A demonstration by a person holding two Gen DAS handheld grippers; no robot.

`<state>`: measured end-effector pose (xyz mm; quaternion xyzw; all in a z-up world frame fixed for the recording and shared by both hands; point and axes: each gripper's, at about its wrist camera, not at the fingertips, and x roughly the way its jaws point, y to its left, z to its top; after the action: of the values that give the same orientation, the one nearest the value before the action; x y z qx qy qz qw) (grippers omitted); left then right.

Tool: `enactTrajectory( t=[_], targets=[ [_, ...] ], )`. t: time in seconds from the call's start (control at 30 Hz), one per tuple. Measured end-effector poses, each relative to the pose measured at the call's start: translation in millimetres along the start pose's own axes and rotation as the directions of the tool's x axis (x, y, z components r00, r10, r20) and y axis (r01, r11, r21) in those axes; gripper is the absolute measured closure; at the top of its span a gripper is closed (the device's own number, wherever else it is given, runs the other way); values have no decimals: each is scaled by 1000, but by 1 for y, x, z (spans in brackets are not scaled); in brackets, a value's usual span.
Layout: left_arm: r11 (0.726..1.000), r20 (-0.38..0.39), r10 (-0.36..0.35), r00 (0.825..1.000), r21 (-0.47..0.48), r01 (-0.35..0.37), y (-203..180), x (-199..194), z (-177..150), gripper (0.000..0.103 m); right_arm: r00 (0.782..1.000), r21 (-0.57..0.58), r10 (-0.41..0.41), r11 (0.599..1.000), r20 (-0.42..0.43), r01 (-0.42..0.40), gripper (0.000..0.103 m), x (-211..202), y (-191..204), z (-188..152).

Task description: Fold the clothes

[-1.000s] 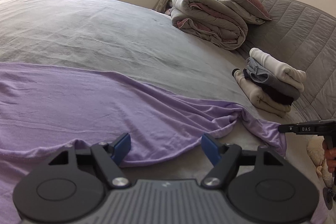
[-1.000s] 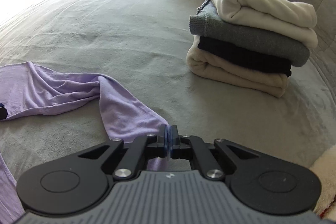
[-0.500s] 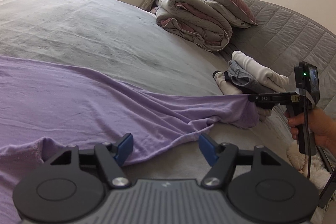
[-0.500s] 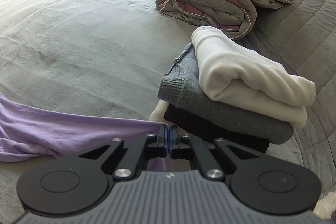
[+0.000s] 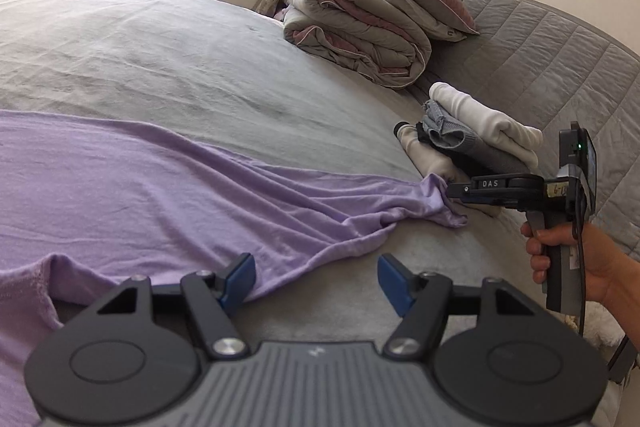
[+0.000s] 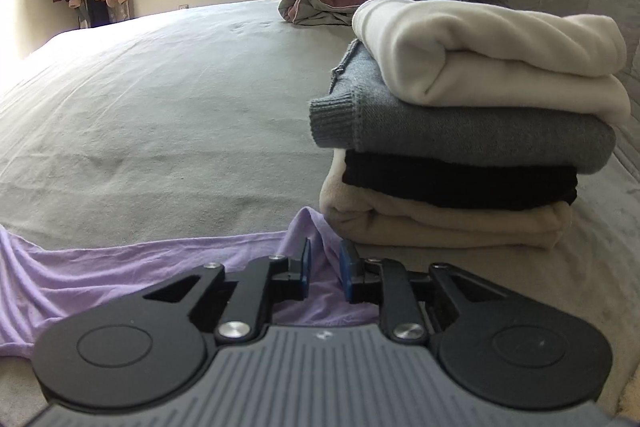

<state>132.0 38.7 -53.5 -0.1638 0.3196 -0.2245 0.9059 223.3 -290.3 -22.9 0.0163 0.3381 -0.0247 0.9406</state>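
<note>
A lilac garment lies spread on the grey bed, one sleeve stretched out to the right. My left gripper is open and empty, low over the garment's near edge, its left pad touching the cloth. My right gripper has its jaws a little apart, with the sleeve end lying loose between and under the pads. In the left wrist view the right gripper sits at the sleeve tip, just in front of the folded pile.
A pile of folded clothes, white on grey on black on beige, stands close to the right of the sleeve end; it also shows in the left wrist view. A rolled duvet and pillow lie at the back by the quilted headboard.
My right gripper pulled the sleeve out to the right toward the folded pile, then its jaws parted and let the sleeve go. My left gripper stayed open.
</note>
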Motion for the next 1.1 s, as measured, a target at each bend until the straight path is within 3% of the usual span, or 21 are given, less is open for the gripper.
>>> enactTrajectory(
  t=[0.07,0.3,0.63,0.87,1.1],
  targets=[
    [1000,0,9,1000,24,-9,-6,-3,0,35,1000,42,6,999,9,-6,51,-9,-8,-8],
    [987,-30,46,998,153,-41,-27,-4,-3,35,999,226,1,974,-35,7,51,-29,-41,-27],
    [972,-28,66,997,226,-58,-49,2,1,35,998,302,31,953,-62,-10,51,-46,-55,-44],
    [960,-43,74,996,273,-60,-58,20,-2,35,995,398,80,916,-56,-52,51,-49,-62,-50],
    [945,-33,101,994,317,-86,-65,42,-10,40,993,444,114,892,-35,-87,51,-47,-68,-53]
  ],
)
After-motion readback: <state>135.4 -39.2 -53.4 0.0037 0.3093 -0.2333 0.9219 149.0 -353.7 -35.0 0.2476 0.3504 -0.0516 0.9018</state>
